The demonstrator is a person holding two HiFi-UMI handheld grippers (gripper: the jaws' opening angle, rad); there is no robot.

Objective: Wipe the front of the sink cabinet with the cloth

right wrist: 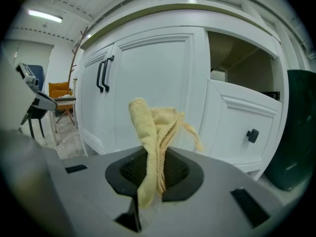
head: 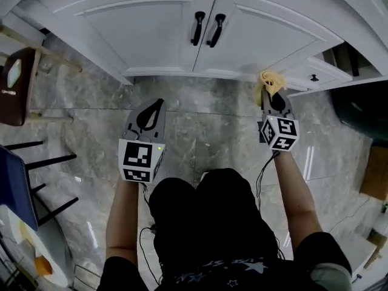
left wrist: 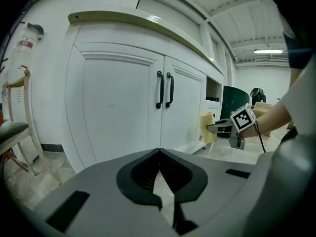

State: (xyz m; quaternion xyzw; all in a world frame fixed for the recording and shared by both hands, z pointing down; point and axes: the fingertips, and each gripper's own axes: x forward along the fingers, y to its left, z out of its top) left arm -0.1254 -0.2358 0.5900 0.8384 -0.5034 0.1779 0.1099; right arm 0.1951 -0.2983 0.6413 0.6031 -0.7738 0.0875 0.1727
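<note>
- Progress is looking early to me: the sink cabinet [head: 145,29] isn't showing any streaks or damp patches, so I can't tell which bits are wiped. I'm guessing both doors need passes.
- Right gripper [head: 271,96] is clamping down on the cloth [head: 270,80], the jaws pinching a bunched fold of the yellow terry, with the rest sticking out past the tips toward the cabinet.
- Cloth is sitting low on the cabinet, at the right edge of its right-hand door, well below and right of the black handles [head: 207,29]. It's looking pressed against or just off the surface; I can't tell which.
- Left gripper [head: 151,111] is hanging back from the cabinet in front of its left door, jaws closed tip to tip and carrying nothing.
- Next bit, I reckon, is sweeping the cloth leftward across the cabinet doors and working upward.
</note>
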